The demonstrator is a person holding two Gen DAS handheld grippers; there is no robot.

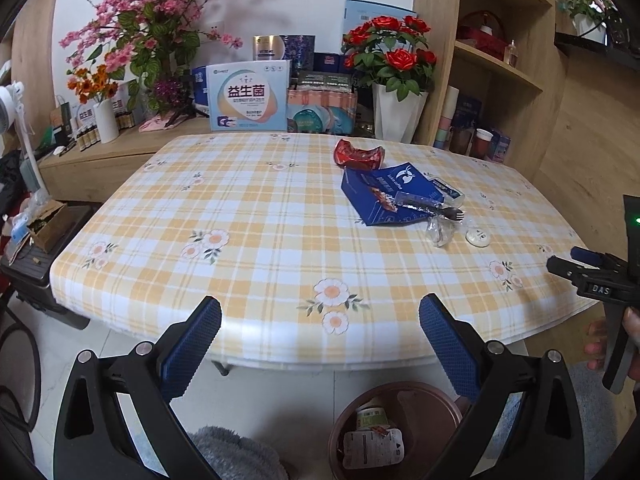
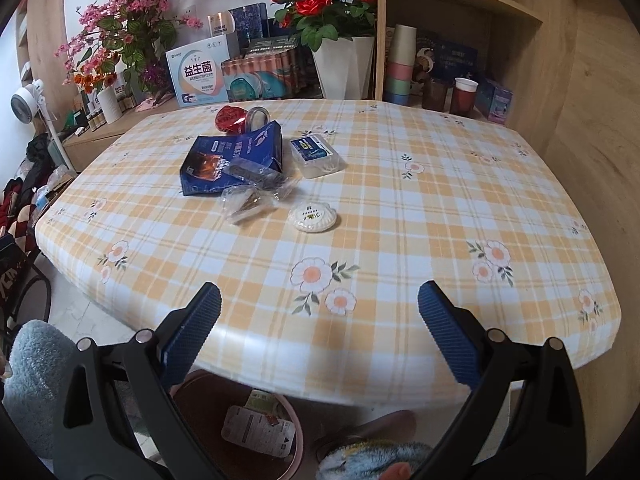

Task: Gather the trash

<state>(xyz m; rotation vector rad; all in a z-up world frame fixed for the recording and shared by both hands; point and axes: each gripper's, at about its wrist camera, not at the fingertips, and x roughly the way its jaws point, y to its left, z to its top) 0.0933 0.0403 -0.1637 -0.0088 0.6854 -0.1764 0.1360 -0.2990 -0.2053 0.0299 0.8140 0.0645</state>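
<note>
Both claws, left claw (image 1: 320,344) and right claw (image 2: 320,344), spread wide, empty. Torn blue bag (image 2: 236,160) lies flat mid-tabletop (image 2: 400,208), crushed red can (image 2: 230,118) just behind it.

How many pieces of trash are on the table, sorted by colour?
Red: 1, crushed can
Blue: 1, coffee bag
Clear: 3, plastic box, wrapper, fork packet
White: 1, round lid
Total: 6

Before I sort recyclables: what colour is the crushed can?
Red, with a silver end; the can shows best in the right wrist view.
</note>
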